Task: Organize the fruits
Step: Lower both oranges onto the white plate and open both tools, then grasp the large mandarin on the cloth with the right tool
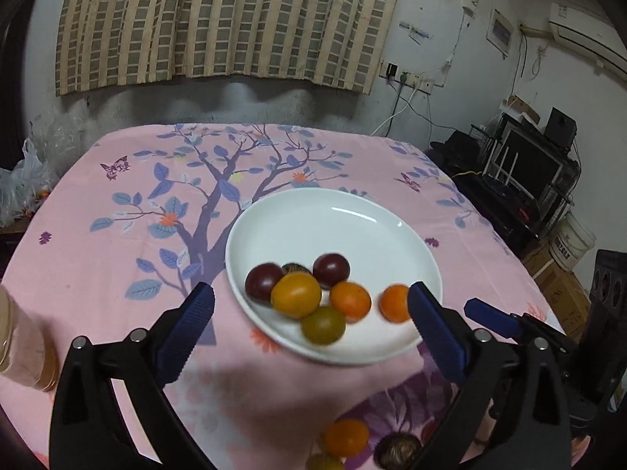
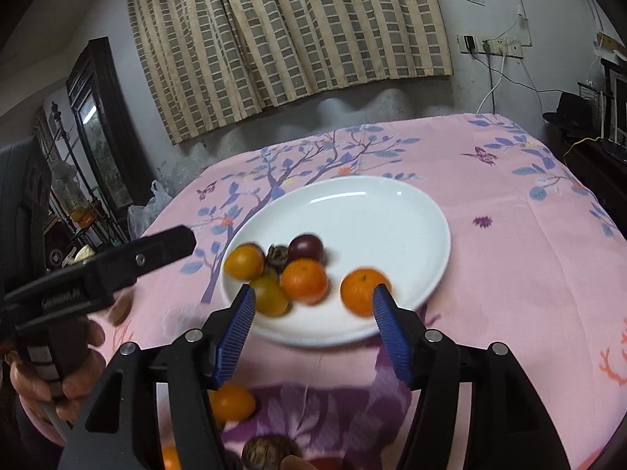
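Note:
A white plate sits mid-table on the pink floral cloth. It holds several small fruits: two dark red ones, a yellow-orange one, a green one, a brown nut-like one and two orange ones. The right-hand orange fruit is blurred near the plate's front rim. My left gripper hangs open over the plate's near side, nothing pressed between its pads. My right gripper is open too, its right fingertip beside the blurred orange fruit. More fruits lie on the cloth under the grippers.
A brown nut-like fruit lies at the cloth's near edge. Plastic bags sit off the table's left side. A shelf with electronics and a white bucket stand to the right. A hand grips the left tool's handle.

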`<state>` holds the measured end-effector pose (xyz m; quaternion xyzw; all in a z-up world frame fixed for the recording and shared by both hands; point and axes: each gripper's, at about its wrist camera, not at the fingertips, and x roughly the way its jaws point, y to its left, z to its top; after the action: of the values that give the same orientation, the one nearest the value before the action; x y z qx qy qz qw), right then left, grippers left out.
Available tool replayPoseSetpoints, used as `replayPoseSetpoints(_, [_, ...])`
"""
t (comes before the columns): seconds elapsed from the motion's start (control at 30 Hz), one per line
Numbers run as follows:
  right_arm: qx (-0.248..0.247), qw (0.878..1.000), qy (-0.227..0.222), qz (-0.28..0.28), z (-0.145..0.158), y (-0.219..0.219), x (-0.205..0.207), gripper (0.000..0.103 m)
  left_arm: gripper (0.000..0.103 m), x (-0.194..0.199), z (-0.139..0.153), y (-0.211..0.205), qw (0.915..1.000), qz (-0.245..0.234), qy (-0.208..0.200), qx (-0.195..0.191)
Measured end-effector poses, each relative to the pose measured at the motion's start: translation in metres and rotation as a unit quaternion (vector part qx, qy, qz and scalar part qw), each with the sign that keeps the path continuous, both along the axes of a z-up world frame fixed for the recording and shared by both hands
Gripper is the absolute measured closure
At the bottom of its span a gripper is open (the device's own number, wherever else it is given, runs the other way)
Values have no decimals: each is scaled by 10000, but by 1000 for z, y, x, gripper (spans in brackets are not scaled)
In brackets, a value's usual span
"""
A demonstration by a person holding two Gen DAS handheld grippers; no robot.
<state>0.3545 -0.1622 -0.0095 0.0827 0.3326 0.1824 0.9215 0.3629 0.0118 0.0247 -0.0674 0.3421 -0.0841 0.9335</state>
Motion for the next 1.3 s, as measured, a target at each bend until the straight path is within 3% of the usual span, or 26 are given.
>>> replayPoseSetpoints(0.27, [-113, 9968, 28, 785, -7, 12, -80, 40, 6, -59, -28, 29, 9996, 210, 113, 151])
replayPoseSetpoints(0.43, [-324, 9820, 488, 1796, -20, 30, -113, 41, 6, -76, -40, 48, 9987, 397, 330, 44])
replayPoseSetpoints(0.57, [-377, 9753, 450, 2127, -19, 26, -138, 41, 6, -81, -38, 54, 9984, 455, 312, -115])
replayPoseSetpoints(0.73, [-359, 9708, 610, 2292, -22, 21, -147, 41, 6, -84, -36, 48, 9986, 464, 238, 121])
replayPoseSetpoints(0.9, [-667, 9640, 877, 2422, -33, 27, -149, 41, 6, -83, -37, 47, 9984, 457, 293, 162])
replayPoseSetpoints(1.3, [-829, 9648, 1042, 2269, -48, 38, -139, 44, 6, -85, -38, 48, 9982, 482, 329, 119])
